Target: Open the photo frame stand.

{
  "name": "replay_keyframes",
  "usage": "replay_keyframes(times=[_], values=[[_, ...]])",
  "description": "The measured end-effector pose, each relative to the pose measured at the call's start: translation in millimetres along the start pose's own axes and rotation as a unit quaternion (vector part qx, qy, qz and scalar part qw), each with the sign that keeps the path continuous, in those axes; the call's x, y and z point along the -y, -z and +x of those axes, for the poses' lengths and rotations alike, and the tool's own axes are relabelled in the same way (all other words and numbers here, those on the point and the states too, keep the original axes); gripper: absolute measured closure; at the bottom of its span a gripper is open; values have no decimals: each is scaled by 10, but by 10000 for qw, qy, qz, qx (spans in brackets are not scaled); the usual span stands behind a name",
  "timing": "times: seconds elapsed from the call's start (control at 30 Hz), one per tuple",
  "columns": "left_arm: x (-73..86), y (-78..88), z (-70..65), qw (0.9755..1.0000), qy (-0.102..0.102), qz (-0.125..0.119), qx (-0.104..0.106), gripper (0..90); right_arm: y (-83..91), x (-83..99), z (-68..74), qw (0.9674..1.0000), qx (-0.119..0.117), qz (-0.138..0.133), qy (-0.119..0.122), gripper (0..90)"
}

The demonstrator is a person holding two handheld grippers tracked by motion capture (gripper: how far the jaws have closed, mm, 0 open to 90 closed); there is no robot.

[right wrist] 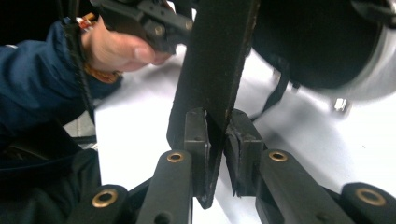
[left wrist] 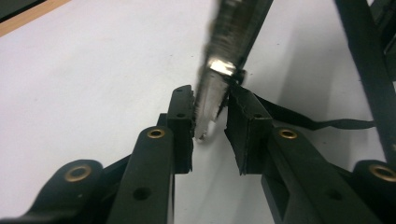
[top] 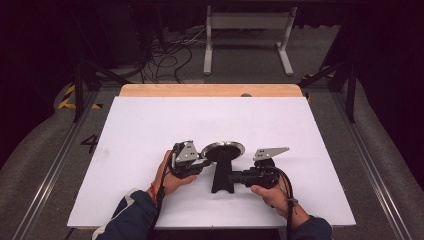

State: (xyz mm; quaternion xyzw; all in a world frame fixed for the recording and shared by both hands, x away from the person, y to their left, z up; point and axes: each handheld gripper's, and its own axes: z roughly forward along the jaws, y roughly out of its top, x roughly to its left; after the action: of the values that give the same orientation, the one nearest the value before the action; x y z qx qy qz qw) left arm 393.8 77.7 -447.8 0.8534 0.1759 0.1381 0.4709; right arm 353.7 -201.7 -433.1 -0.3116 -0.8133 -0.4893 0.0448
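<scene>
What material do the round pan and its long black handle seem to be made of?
Pan: probably metal with a polished finish, since its rim gleams silver and reflects light. Handle: matte black, perhaps plastic or coated metal; it shows no shine, so I cannot say which.

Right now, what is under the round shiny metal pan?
Under the round shiny metal pan lies the white table, with the pan's shadow on it. The left gripper clamps its rim. The patch right beneath the pan is covered.
</scene>
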Motion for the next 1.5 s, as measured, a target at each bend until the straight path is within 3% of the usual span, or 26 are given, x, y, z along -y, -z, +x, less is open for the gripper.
replay_keyframes(times=[0.2, 0.5, 0.7, 0.93, 1.5], values=[[-16, -7, 1, 9998, -131, 6, -148, 740, 21, -6, -44, 10000, 78, -54, -18, 800], [-13, -22, 5, 9995, -162, -59, -265, 751, 50, 7, -119, 9998, 117, -121, -96, 813], [10, -25, 24, 9998, -119, -64, -176, 750, 39, 11, -115, 9997, 218, -75, -68, 821], [22, -18, 6, 9998, -150, -44, -112, 747, 24, 21, -80, 9989, 429, 137, 155, 820], [32, -8, 1, 9996, -212, 18, -160, 738, 39, 55, -54, 9985, 509, 136, 130, 838]])
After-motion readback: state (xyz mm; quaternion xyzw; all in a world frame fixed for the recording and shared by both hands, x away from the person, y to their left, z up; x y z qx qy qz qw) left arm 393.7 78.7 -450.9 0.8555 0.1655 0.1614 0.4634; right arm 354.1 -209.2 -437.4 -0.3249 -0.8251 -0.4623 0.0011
